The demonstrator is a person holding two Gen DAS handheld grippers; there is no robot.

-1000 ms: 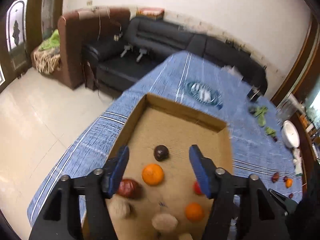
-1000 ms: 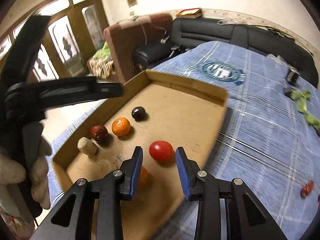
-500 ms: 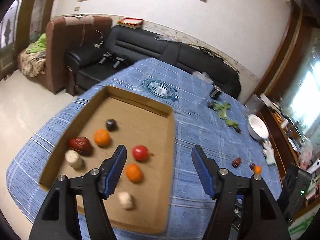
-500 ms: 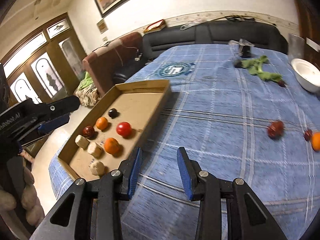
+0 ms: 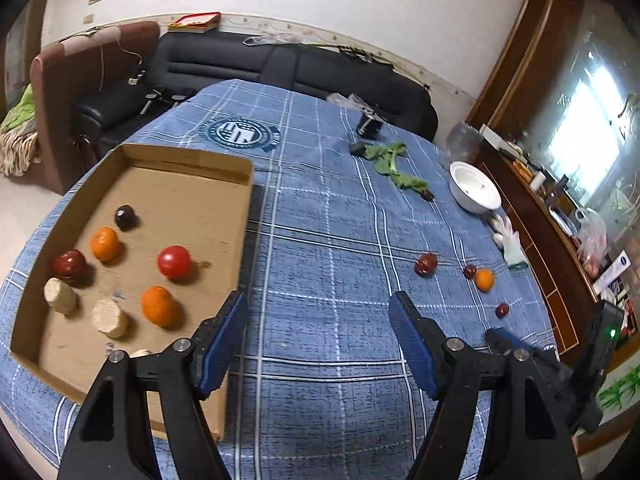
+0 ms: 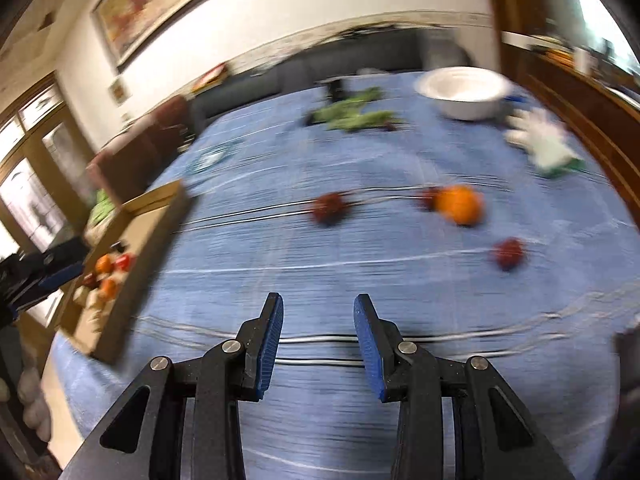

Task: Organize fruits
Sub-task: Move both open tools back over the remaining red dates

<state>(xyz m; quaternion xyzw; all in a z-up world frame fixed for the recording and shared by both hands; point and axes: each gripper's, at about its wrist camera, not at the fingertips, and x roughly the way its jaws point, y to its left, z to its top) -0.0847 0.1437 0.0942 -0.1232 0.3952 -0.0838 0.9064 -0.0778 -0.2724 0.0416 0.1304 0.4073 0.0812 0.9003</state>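
While the cardboard tray (image 5: 246, 216) at the left holds a red tomato (image 5: 174, 261) and two oranges, the left gripper (image 5: 318, 334) hangs spread and empty over the blue cloth (image 5: 332, 208); a loose orange (image 5: 484, 279) lies further right; the right gripper (image 6: 318, 336), likewise spread, grips nothing.

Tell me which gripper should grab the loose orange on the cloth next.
Right, probably. The right gripper is open, empty and faces the orange; the left gripper sits nearer the cardboard box.
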